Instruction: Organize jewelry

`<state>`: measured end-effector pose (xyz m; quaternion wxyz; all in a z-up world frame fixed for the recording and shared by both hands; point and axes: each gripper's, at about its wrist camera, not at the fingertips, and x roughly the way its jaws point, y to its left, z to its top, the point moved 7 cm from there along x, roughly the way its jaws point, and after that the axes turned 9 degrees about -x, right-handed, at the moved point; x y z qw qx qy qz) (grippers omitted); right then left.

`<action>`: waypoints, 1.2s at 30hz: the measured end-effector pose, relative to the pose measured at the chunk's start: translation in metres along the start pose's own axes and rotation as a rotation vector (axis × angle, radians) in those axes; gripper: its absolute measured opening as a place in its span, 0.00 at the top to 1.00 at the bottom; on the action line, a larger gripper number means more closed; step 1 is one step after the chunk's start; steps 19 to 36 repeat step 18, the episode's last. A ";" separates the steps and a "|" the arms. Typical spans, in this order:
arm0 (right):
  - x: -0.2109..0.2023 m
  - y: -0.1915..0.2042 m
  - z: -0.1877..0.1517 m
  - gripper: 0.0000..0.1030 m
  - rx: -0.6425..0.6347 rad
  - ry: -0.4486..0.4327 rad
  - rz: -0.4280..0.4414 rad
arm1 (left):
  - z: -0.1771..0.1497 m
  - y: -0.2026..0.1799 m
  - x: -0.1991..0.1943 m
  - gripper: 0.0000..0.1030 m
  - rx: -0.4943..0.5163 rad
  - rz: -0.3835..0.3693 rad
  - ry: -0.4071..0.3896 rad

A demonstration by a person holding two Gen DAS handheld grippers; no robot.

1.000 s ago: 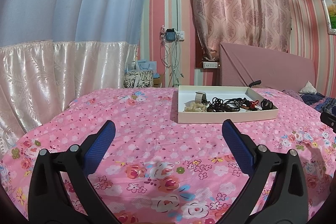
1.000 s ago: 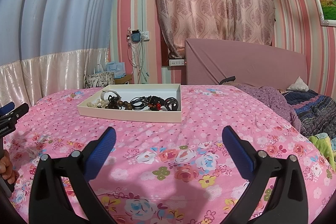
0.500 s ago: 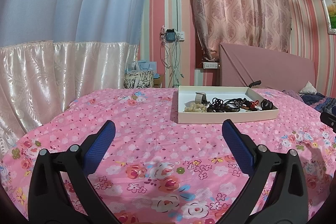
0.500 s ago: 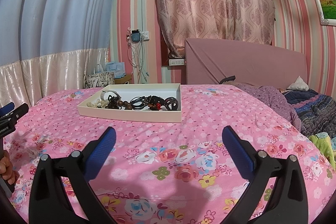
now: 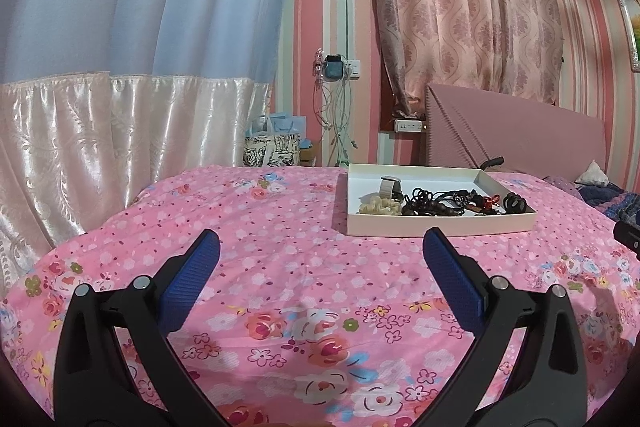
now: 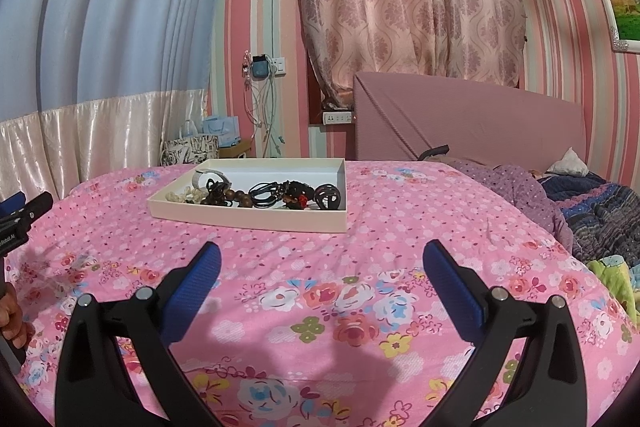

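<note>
A shallow cream tray (image 5: 436,227) sits on the pink floral bed, ahead and to the right in the left wrist view. It holds a pile of jewelry: a cream bead bracelet (image 5: 378,207), a pale watch band (image 5: 390,185), dark cords and beads (image 5: 440,205). In the right wrist view the tray (image 6: 248,217) lies ahead and to the left, with brown beads (image 6: 236,199) and dark bangles (image 6: 328,195). My left gripper (image 5: 320,259) is open and empty, short of the tray. My right gripper (image 6: 320,261) is open and empty, also short of it.
The pink floral bedspread (image 5: 280,267) fills the foreground. A padded headboard (image 6: 472,119) and rumpled blankets (image 6: 592,203) lie to the right. Curtains hang on the left. Gift bags (image 5: 276,147) stand behind the bed. The left gripper's tip (image 6: 24,215) shows at the left edge.
</note>
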<state>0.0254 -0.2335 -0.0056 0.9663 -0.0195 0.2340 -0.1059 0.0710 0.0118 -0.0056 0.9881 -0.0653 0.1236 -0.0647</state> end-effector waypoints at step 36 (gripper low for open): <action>-0.002 0.004 -0.003 0.02 0.007 0.004 -0.002 | 0.001 0.000 -0.002 0.03 0.000 0.004 -0.004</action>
